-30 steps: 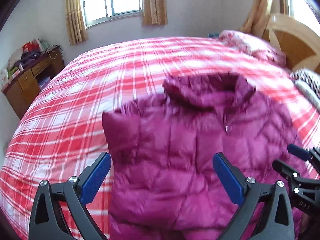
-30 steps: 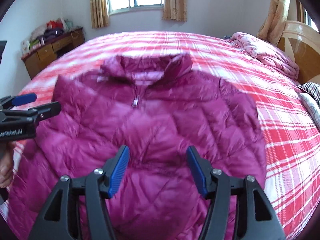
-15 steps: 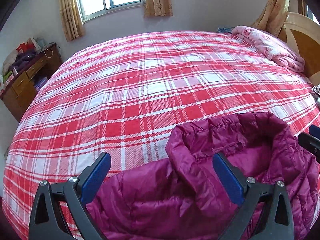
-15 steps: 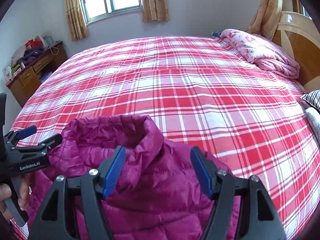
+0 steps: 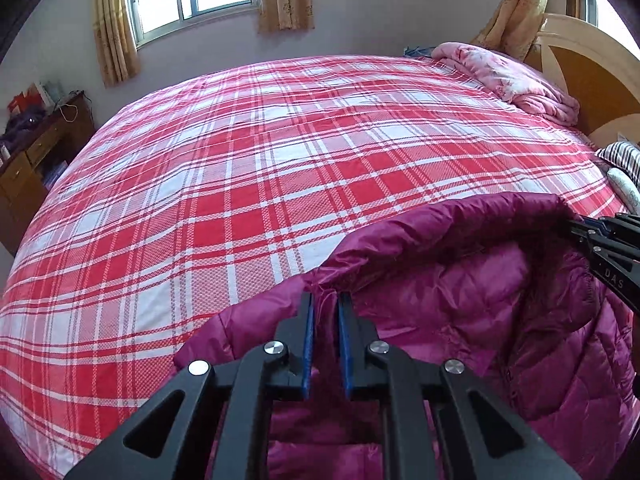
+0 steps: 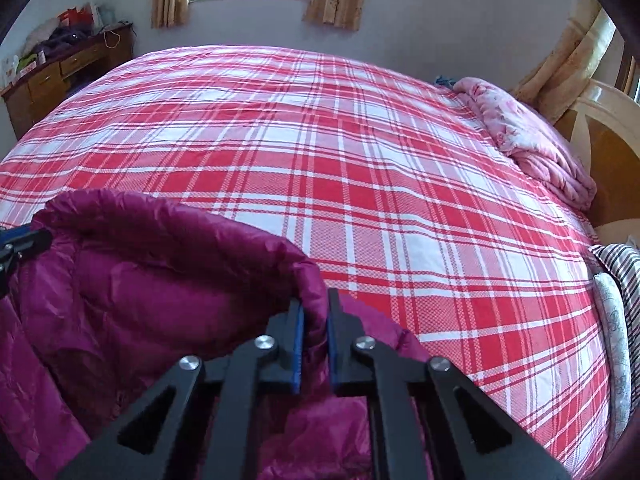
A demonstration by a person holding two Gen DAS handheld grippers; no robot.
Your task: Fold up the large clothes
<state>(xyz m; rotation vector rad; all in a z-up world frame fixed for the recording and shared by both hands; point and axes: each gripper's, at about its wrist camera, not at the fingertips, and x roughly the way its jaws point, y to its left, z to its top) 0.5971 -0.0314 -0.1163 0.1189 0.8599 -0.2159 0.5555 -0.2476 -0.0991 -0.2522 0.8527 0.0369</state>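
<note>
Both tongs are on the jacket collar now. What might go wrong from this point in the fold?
1. The left tongs are closing on only a thin pinch of the jacket at the collar end; slick puffy fabric may slip out when lifted.
2. The right tongs grip a rolled collar edge, so it could unroll and pull free.
3. The collar sags between the grips; uneven pulling may skew the fold.

We carry two matching tools. Our left gripper (image 5: 325, 300), a matte black plastic clamp seen above the red plaid bedspread (image 5: 248, 184), has two angular arms with triangular cut-outs, four round silver screw heads across them, and flat blue rubber pads (image 5: 307, 344) lining the inner faces of its fingers. Our right gripper (image 6: 314, 300) has the same black frame, silver screws and blue pads. On its side, in the left view, white letters read "DAS".
</note>
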